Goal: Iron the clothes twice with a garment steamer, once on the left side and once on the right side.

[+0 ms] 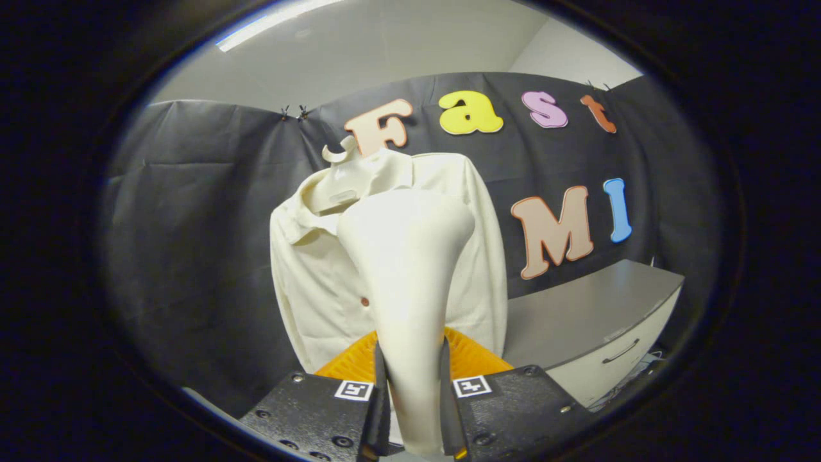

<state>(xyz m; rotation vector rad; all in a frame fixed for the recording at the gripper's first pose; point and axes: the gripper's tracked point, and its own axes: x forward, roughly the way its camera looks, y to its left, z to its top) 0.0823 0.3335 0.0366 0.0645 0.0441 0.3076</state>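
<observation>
Evidently the shirt hangs full length on a hanger against the booth wall, so its front is open to steaming; a grey cabinet stands low to the shirt's right. The garment steamer rises in front of the shirt, head up near the collar, seemingly ready for a downward pass. The gripper has both fingers clamped on the steamer's handle. The steamer hides the shirt's middle and placket; whether its head touches the fabric cannot be told.
</observation>
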